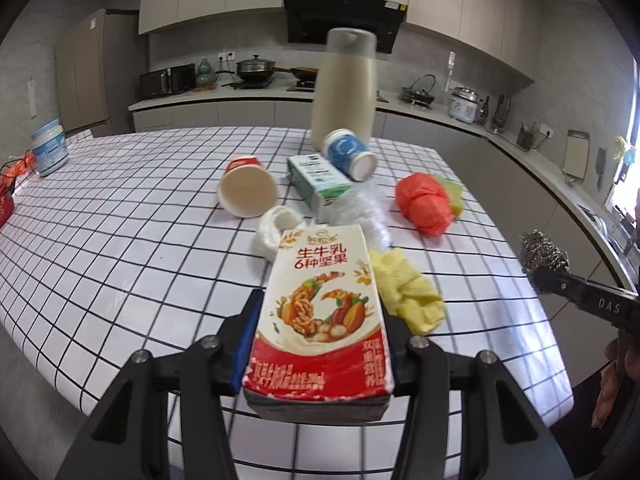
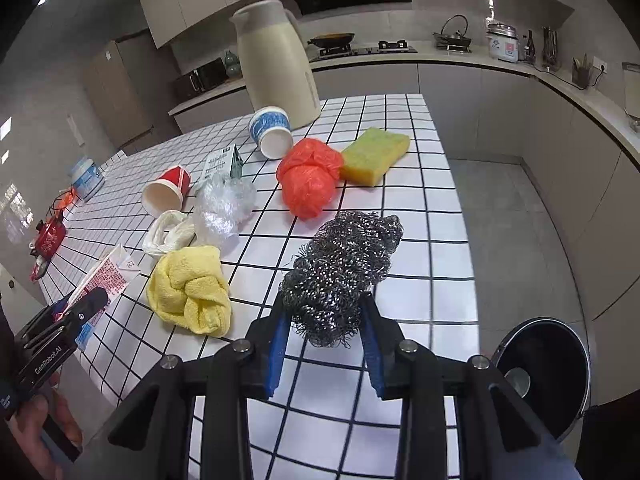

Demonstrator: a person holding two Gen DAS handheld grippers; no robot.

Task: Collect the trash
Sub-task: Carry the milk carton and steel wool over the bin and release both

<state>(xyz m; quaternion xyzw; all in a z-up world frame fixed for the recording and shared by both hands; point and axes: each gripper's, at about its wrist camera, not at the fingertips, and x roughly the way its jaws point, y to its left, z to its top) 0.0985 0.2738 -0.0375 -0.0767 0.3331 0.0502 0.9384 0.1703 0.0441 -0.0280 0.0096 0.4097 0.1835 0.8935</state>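
My left gripper [image 1: 320,316] is shut on a red-and-white milk carton [image 1: 320,312], held above the checked table [image 1: 120,248]. My right gripper [image 2: 324,320] is shut on a steel wool scourer [image 2: 340,268], raised over the table's right side; the scourer also shows in the left wrist view [image 1: 544,258]. On the table lie a red paper cup [image 2: 168,192], a blue paper cup [image 2: 272,132], a green carton [image 1: 318,182], a clear plastic wrapper [image 2: 224,208], a white plastic bag [image 2: 168,232], a red plastic bag [image 2: 308,184] and a yellow cloth [image 2: 192,292].
A beige thermos jug [image 2: 276,64] stands at the table's far end. A yellow-green sponge [image 2: 374,154] lies by the red bag. A black bin [image 2: 548,372] stands on the floor to the right of the table. A white jar [image 1: 50,146] and red items [image 2: 50,236] sit on the far left.
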